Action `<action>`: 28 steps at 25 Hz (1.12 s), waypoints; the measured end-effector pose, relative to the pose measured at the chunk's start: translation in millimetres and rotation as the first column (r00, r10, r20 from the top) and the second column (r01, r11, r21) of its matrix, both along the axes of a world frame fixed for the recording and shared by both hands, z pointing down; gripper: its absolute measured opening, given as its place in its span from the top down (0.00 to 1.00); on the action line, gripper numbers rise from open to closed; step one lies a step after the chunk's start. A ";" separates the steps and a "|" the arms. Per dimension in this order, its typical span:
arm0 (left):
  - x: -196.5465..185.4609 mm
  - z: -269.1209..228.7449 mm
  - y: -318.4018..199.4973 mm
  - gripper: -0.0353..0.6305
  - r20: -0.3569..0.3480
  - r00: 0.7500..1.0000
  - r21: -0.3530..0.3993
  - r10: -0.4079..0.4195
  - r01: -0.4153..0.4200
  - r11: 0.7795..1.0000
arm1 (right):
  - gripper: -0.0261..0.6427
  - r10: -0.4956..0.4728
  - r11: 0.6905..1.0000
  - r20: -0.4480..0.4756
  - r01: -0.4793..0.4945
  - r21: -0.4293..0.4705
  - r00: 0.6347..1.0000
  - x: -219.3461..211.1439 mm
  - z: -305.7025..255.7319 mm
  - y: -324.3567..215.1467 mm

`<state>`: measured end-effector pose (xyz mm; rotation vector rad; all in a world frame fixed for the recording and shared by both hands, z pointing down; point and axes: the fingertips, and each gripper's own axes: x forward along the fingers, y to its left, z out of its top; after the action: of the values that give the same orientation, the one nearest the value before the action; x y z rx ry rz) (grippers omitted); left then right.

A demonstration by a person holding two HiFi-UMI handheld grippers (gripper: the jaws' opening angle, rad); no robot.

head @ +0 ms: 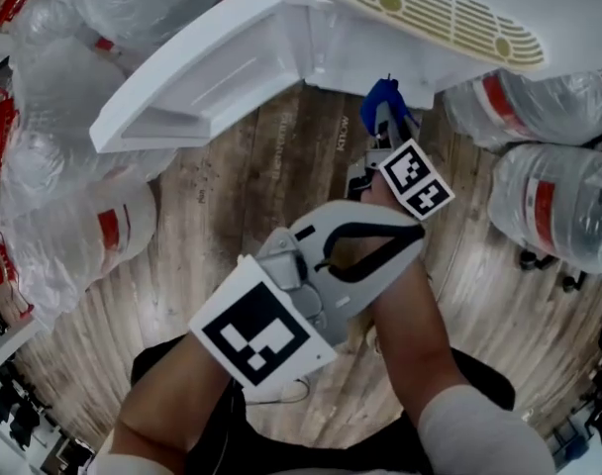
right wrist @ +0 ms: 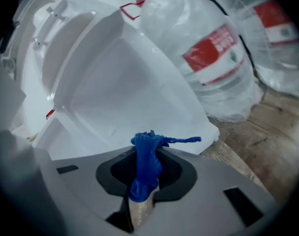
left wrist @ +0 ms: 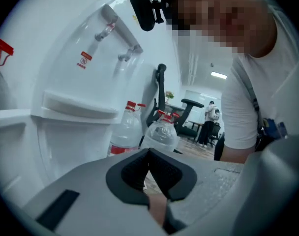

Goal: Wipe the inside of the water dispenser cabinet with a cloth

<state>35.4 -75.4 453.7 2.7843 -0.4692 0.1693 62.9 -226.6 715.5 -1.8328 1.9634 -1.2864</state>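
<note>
The right gripper point(head: 382, 117) pinches a blue cloth point(right wrist: 145, 156) just in front of the open cabinet door point(head: 197, 82) of the white water dispenser point(head: 311, 28). The left gripper point(left wrist: 148, 173) sits nearer, its jaws pressed together on nothing. Water jugs point(head: 558, 206) lie left and right on the wooden floor point(head: 242, 186).

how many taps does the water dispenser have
2. The left tap and the right tap sit side by side on the white dispenser front, above its drip tray. No others show.
</note>
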 end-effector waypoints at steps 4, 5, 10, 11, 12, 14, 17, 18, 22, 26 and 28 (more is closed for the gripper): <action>-4.0 -26.2 0.2 0.94 -0.074 0.993 -0.054 -0.096 0.092 0.994 | 0.86 -0.226 0.974 -0.152 0.223 -0.037 0.962 -12.9 -35.1 16.5; -5.0 -31.7 3.1 0.94 -0.078 0.990 -0.095 -0.119 0.111 0.989 | 0.86 -0.276 0.961 -0.183 0.269 -0.063 0.943 -12.8 -42.9 26.6; -18.9 -63.5 21.2 0.94 0.014 0.979 -0.200 -0.204 0.203 0.959 | 0.86 -0.493 0.870 -0.288 0.466 -0.163 0.821 -13.3 -111.6 89.5; -23.8 -74.0 26.9 0.94 0.042 0.976 -0.201 -0.213 0.217 0.955 | 0.86 -0.526 0.850 -0.295 0.501 -0.161 0.798 -13.2 -133.5 101.1; -28.8 -87.9 34.3 0.94 0.064 0.973 -0.207 -0.220 0.229 0.951 | 0.86 -0.557 0.829 -0.303 0.535 -0.160 0.773 -12.6 -157.7 113.5; -36.7 -127.1 54.4 0.94 0.089 0.970 -0.250 -0.225 0.240 0.938 | 0.86 -0.619 0.783 -0.319 0.596 -0.177 0.718 -9.3 -209.3 143.9; -44.1 -202.9 89.5 0.94 0.111 0.969 -0.310 -0.220 0.244 0.919 | 0.86 -0.697 0.712 -0.312 0.673 -0.201 0.645 -8.4 -292.0 192.0; -45.8 -228.8 100.3 0.94 0.106 0.968 -0.325 -0.226 0.248 0.913 | 0.86 -0.719 0.688 -0.317 0.698 -0.198 0.619 -9.2 -321.0 205.3; -53.2 -311.3 143.4 0.94 0.087 0.967 -0.329 -0.241 0.256 0.909 | 0.86 -0.761 0.618 -0.376 0.767 -0.170 0.530 -10.0 -427.7 241.8; -63.5 -372.5 194.0 0.94 0.077 0.976 -0.296 -0.205 0.218 0.930 | 0.86 -0.760 0.593 -0.423 0.793 -0.140 0.493 -12.9 -513.6 293.6; -69.6 -403.2 221.7 0.94 0.066 0.984 -0.279 -0.167 0.179 0.944 | 0.86 -0.726 0.631 -0.437 0.767 -0.117 0.531 -12.4 -553.8 321.1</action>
<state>-34.2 146.3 50.5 2.4497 -0.6431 0.2344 50.6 94.5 161.7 -1.3011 3.2521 -0.8986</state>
